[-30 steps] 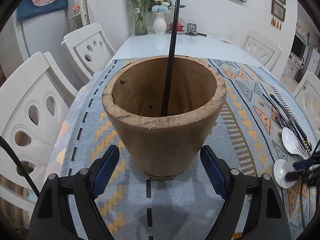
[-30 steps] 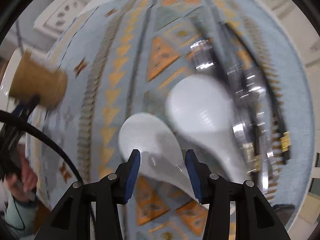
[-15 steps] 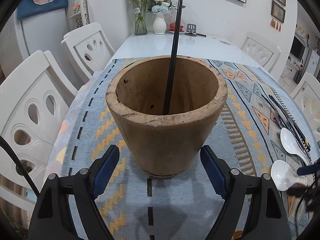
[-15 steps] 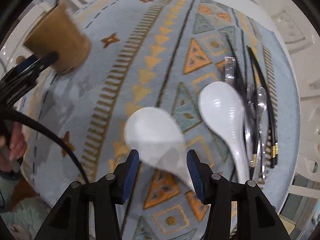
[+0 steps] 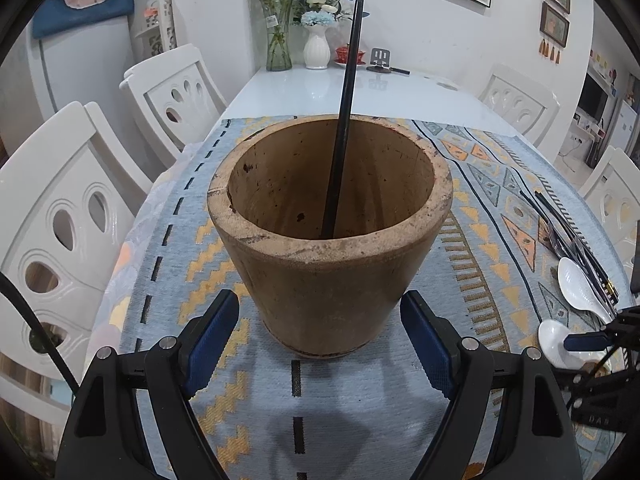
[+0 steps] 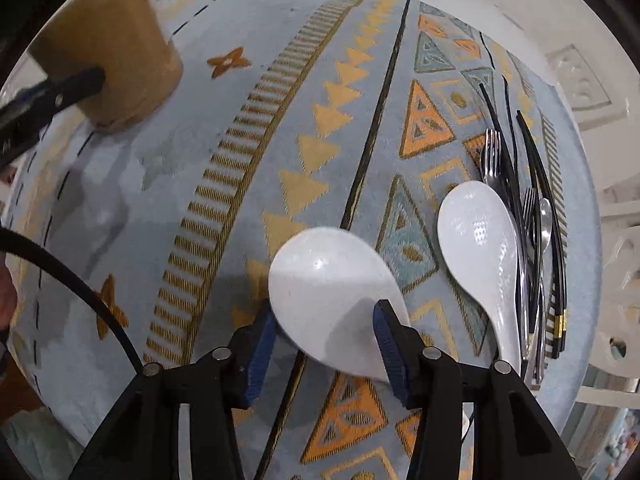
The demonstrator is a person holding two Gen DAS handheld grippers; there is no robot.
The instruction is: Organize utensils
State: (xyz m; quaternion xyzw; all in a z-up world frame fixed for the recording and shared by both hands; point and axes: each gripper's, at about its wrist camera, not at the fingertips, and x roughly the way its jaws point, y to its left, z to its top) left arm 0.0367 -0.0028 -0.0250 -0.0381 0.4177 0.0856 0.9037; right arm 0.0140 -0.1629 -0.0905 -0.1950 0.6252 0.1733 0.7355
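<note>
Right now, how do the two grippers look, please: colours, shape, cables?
Both are alike: the left gripper and right gripper have black angular plastic arms with silver rivets, ending in two fingers with ribbed blue pads. A black cable curves beside the right one. No sleeve shows clearly.

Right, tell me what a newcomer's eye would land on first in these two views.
First, the big brown pot standing mid-cloth between the open left tongs, with one black chopstick leaning inside it. Next, in the right wrist view, the white spoon whose bowl sits between the closing right tongs. Beside it on the patterned tablecloth lie a second white spoon and a bundle of forks and chopsticks.
</note>
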